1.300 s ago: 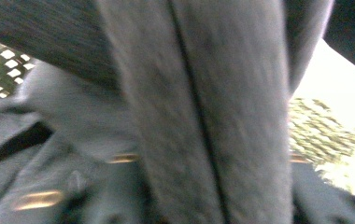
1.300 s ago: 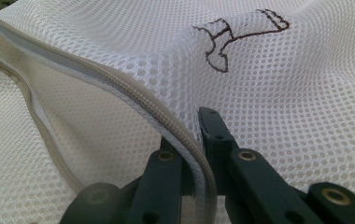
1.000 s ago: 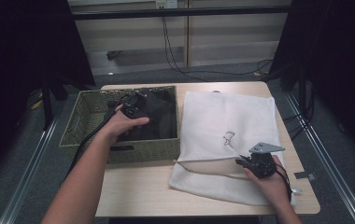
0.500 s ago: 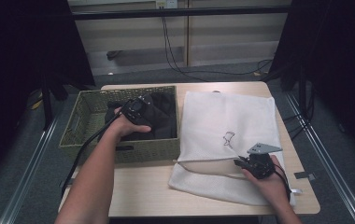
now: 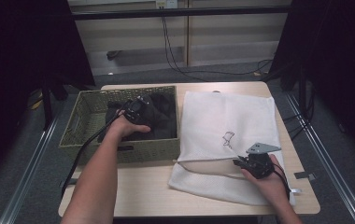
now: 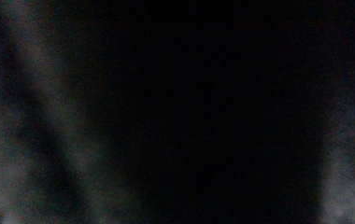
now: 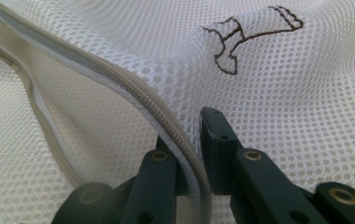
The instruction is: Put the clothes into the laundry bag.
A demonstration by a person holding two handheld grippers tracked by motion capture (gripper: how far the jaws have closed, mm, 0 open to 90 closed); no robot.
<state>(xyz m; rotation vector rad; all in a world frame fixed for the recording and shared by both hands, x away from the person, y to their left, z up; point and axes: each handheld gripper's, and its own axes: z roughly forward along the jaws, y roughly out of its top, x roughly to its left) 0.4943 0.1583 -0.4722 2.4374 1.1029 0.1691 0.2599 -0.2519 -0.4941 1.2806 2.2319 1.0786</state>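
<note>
Now the right hand-held gripper (image 7: 192, 161) pinches the white mesh bag (image 5: 227, 126) by its zipper edge; the left hand-held gripper (image 5: 138, 109), jaws just closing, sits buried in dark clothing (image 5: 159, 119) in the basket (image 5: 119, 151), grip unclear; no readable writing, just an embroidered mark (image 7: 248, 39).

Wooden table (image 5: 143, 186); grey floor (image 5: 133, 70) beyond; black cables (image 5: 175, 56) trailing across floor; metal rail (image 5: 325, 140) right.

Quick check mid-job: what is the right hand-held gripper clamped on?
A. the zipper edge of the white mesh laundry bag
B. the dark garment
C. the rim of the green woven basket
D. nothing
A: the right hand-held gripper pinches the zippered edge of the white mesh laundry bag between its jaws.
</note>
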